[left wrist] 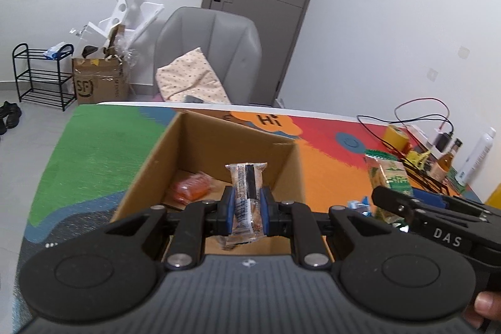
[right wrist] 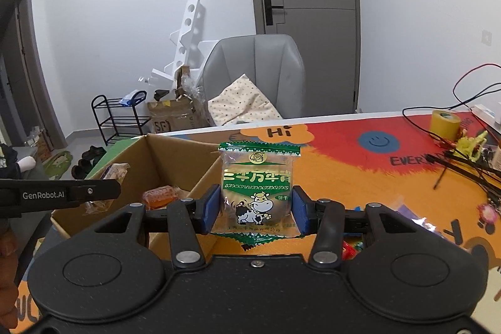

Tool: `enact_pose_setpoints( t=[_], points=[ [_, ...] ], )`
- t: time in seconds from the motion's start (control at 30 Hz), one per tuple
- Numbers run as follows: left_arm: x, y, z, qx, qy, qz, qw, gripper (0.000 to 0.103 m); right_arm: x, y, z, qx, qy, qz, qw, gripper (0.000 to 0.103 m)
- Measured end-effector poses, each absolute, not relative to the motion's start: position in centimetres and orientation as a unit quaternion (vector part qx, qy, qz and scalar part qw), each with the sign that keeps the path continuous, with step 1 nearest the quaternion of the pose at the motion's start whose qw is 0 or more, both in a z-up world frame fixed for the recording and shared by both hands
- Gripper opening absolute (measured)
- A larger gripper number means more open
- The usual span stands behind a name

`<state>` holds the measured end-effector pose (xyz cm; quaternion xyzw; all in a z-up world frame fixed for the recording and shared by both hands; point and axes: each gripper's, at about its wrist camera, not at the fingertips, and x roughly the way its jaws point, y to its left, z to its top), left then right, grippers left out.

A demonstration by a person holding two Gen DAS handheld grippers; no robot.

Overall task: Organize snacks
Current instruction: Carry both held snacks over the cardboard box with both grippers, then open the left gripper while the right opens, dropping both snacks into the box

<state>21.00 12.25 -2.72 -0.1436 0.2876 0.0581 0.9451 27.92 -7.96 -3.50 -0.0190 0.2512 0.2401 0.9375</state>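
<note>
My left gripper [left wrist: 247, 210] is shut on a clear snack packet [left wrist: 246, 193] with dark print, held upright over the open cardboard box [left wrist: 175, 143]. An orange snack [left wrist: 189, 188] lies on the box floor. My right gripper [right wrist: 255, 210] is shut on a green cracker packet [right wrist: 257, 193] with a cartoon cow, held above the box's right wall [right wrist: 200, 180]. In the left wrist view the right gripper [left wrist: 388, 202] and its green packet [left wrist: 389, 174] show to the right of the box. In the right wrist view the left gripper's finger [right wrist: 78, 193] reaches in from the left over the box.
The box stands on a colourful mat [right wrist: 344, 165] on the table. Small wrapped sweets [right wrist: 350, 249] lie near the front. A yellow tape roll [right wrist: 444, 122], cables [right wrist: 454, 165], bottles [left wrist: 477, 155] and clutter crowd the right side. A grey chair [left wrist: 213, 52] stands behind the table.
</note>
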Motion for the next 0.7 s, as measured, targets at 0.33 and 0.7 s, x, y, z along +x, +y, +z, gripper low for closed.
enact_pose_setpoints(
  t=[0.33, 0.7],
  points=[
    [22.5, 14.7, -3.5, -0.152, 0.301, 0.077, 0.938, 0.017, 28.6, -5.1, -3.0, -0.011, 0.253, 0.265, 0.93, 0.046],
    [21.7, 15.4, -3.0, -0.157, 0.304, 0.089, 0.935, 0.021, 29.5, -3.0, -2.0, 0.012, 0.257, 0.299, 0.919, 0.046]
  ],
)
